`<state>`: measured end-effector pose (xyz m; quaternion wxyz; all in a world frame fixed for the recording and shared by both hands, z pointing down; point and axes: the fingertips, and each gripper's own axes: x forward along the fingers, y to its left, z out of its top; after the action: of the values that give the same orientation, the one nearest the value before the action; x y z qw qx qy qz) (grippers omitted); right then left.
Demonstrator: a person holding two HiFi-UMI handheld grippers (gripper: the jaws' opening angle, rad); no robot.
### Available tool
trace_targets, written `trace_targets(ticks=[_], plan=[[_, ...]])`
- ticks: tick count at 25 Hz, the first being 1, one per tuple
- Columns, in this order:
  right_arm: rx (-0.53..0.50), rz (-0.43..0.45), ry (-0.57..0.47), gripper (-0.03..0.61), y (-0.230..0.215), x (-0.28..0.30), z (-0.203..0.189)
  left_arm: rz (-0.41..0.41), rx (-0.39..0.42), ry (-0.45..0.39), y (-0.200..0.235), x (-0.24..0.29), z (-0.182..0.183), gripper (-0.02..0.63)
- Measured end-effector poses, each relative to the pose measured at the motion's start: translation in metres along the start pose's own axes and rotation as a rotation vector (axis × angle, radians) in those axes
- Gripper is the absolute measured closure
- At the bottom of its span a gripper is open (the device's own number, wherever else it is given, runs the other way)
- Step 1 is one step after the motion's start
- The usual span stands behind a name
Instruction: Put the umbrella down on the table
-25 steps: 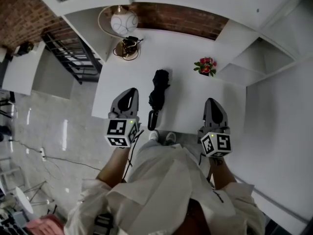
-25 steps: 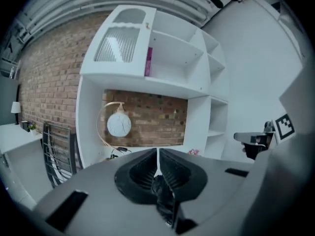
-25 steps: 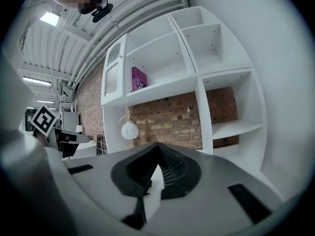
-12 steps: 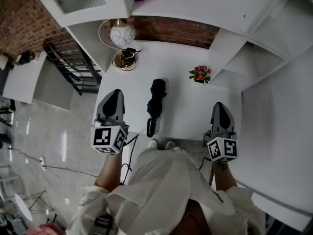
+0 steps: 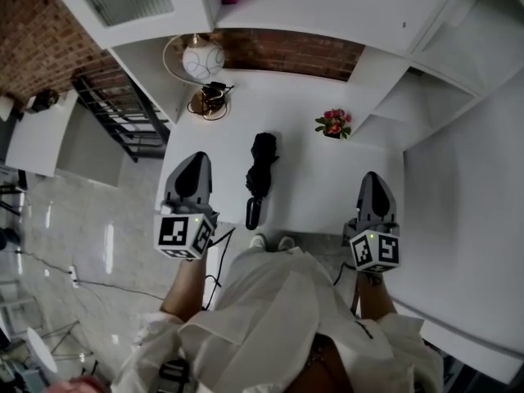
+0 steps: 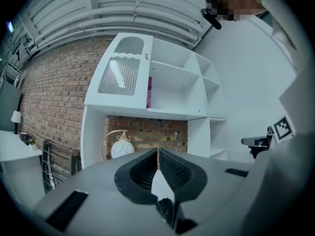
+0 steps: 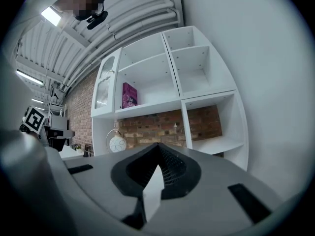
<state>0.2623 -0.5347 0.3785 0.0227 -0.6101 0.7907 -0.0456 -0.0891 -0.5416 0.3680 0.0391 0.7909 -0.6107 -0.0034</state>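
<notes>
No legible txt anywhere.

The left gripper and right gripper are held level, side by side, well apart, jaws pressed together.

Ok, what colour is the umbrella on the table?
The umbrella is black; the head view shows it best.

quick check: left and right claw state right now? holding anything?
Left claw: closed, holding nothing.
Right claw: closed, holding nothing.
The umbrella lies on the table between them, held by neither.
</notes>
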Motion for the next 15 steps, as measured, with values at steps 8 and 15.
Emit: trace_targets(ticks=[8,15], plan=[[0.000,-0.006,-0.004,0.561,0.0004,-0.0005,0.0009,-0.011,0.010,0.011,-0.0027,0.0028,-0.0002,0.577],[0.000,-0.014,0.003,0.561,0.0006,0.0011,-0.0008,-0.030,0.011,0.023,-0.0059,0.0087,-0.0066,0.577]])
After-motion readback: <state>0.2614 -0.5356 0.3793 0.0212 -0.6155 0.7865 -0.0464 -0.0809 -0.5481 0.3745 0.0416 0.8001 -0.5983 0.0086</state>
